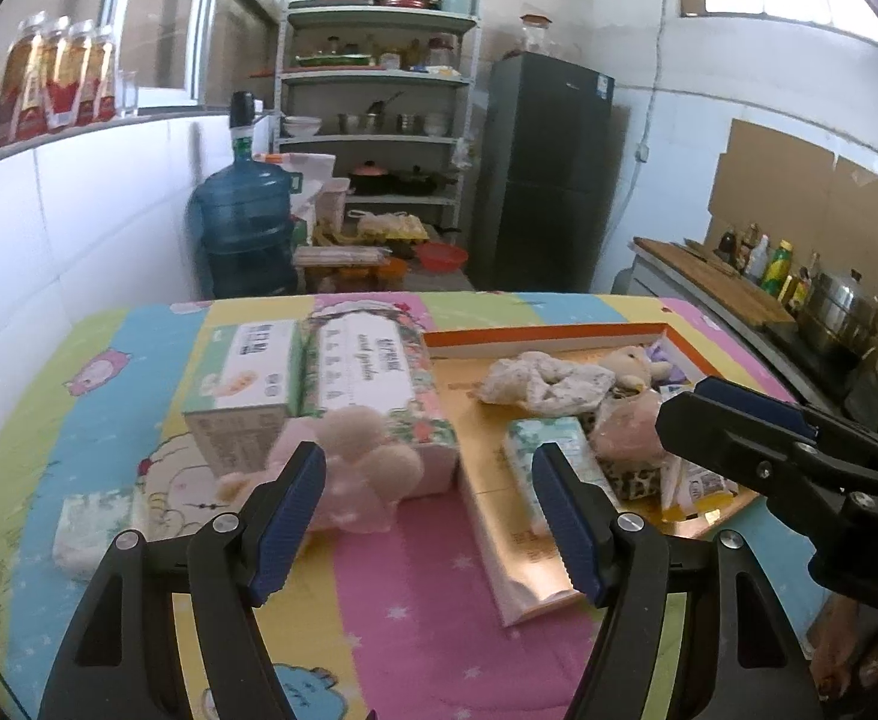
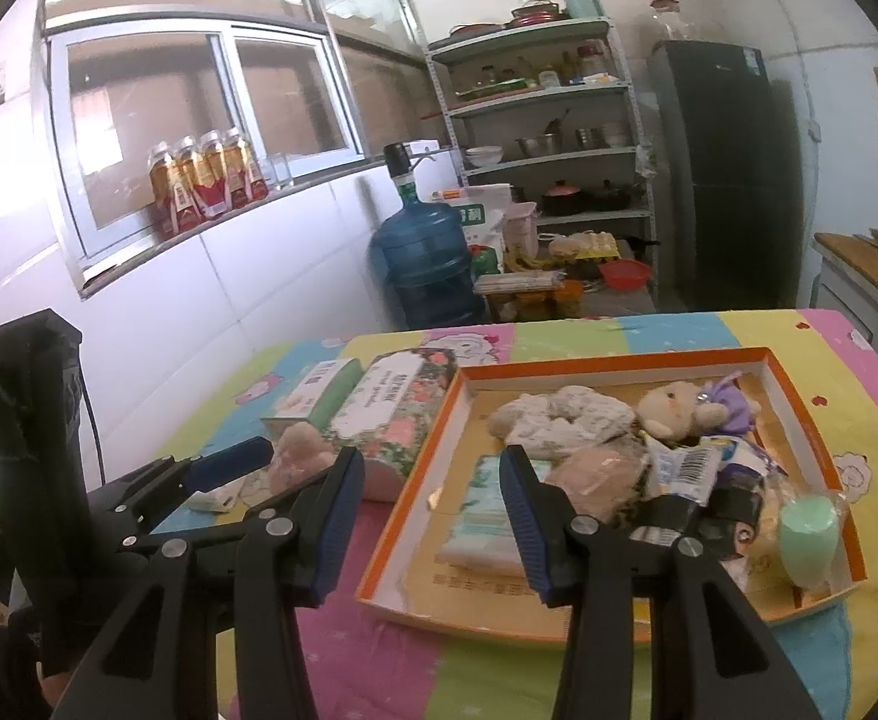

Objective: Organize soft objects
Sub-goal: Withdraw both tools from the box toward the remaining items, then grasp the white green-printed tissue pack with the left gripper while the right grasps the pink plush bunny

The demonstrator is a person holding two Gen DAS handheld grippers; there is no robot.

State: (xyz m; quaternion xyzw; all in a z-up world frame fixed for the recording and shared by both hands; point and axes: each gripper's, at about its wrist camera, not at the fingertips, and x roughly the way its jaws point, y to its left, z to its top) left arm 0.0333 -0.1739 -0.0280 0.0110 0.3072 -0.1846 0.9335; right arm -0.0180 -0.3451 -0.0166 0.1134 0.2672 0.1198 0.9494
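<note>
- The pink plush toy [image 1: 360, 462] lies on the bench just ahead of the left gripper [image 1: 429, 516], left of the orange tray [image 2: 799, 396].
- Left gripper gapes empty and sits nearest; right gripper [image 2: 432, 522] gapes empty over the tray.

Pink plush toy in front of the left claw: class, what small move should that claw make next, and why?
Probably ease the left claw forward and down around the pink plush toy. Its jaws stand open and empty, the toy lies on the mat outside the orange tray, beside the floral tissue pack, while other soft items already sit in the tray.
</note>
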